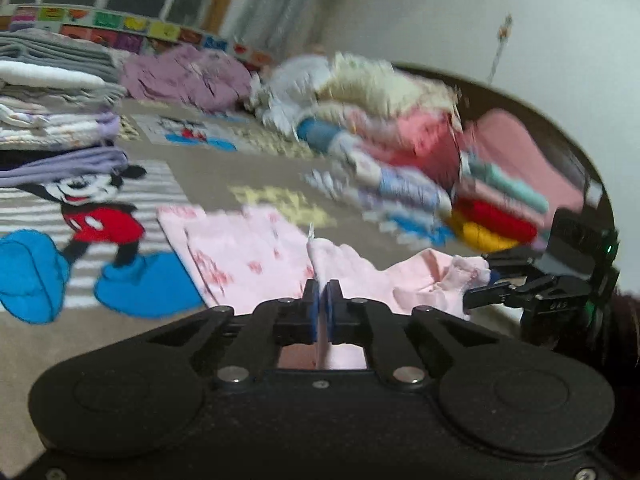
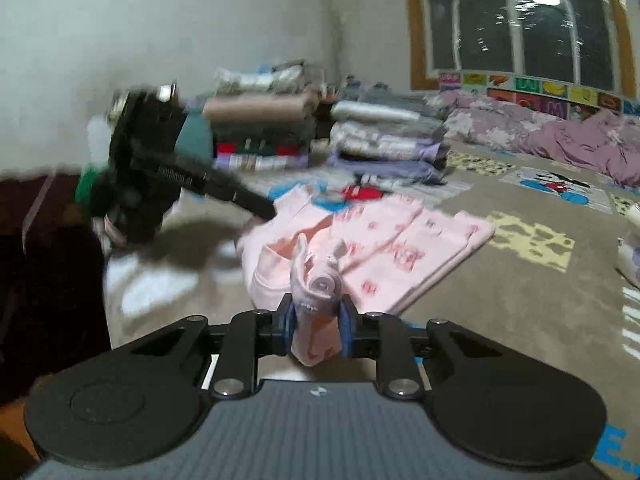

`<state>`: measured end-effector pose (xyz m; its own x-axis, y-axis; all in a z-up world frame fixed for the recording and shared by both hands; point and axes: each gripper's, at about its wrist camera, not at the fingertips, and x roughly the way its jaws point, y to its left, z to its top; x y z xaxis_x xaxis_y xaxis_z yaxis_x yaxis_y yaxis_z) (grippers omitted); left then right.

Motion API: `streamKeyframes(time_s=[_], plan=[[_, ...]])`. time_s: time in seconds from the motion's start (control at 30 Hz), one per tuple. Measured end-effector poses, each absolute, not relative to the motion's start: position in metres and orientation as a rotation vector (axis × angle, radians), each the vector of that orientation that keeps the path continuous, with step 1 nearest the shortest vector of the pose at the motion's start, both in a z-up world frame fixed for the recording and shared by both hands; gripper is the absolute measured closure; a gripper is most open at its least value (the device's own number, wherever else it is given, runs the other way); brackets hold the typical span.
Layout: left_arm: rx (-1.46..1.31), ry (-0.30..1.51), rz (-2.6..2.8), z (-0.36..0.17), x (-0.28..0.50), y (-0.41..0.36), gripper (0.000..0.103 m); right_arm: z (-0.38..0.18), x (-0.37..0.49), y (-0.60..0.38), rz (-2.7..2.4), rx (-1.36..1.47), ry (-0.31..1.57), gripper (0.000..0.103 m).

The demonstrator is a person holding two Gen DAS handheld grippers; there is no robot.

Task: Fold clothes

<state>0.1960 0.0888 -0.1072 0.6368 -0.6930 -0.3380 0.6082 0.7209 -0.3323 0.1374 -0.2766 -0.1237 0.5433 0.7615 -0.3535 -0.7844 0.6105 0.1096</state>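
A pale pink printed cotton garment (image 2: 384, 236) lies partly folded on the tan cartoon-patterned carpet (image 2: 500, 304), near its middle. The left gripper (image 1: 321, 294) is clamped on a thin edge of the fabric. The right gripper (image 2: 317, 316) pinches a bunched roll of it, seemingly a cuff; blur obscures this.

no legible text, lettering on the rug (image 2: 520, 288) and wall border (image 2: 532, 90) too blurred

White wall (image 1: 440, 8), dark window (image 2: 520, 20), cartoon-print carpet (image 1: 208, 176)
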Motion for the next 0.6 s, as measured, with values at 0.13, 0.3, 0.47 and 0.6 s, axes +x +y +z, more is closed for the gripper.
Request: streamKeyframes(time_s=[0.13, 0.3, 0.47, 0.6], plan=[[-0.247, 0.394, -0.725, -0.098, 0.209, 0.093, 0.101, -0.11, 0.164, -0.283, 0.888, 0.052, 0.339, 0.08], [-0.291, 0.349, -0.682, -0.094, 0.236, 0.099, 0.101, -0.102, 0.204, -0.284, 0.872, 0.159, 0.299, 0.081], [-0.302, 0.312, -0.657, -0.092, 0.266, 0.104, 0.101, -0.102, 0.253, -0.287, 0.846, 0.23, 0.294, 0.085], [-0.305, 0.301, -0.646, -0.094, 0.29, 0.106, 0.101, -0.106, 0.288, -0.286, 0.823, 0.25, 0.296, 0.086]])
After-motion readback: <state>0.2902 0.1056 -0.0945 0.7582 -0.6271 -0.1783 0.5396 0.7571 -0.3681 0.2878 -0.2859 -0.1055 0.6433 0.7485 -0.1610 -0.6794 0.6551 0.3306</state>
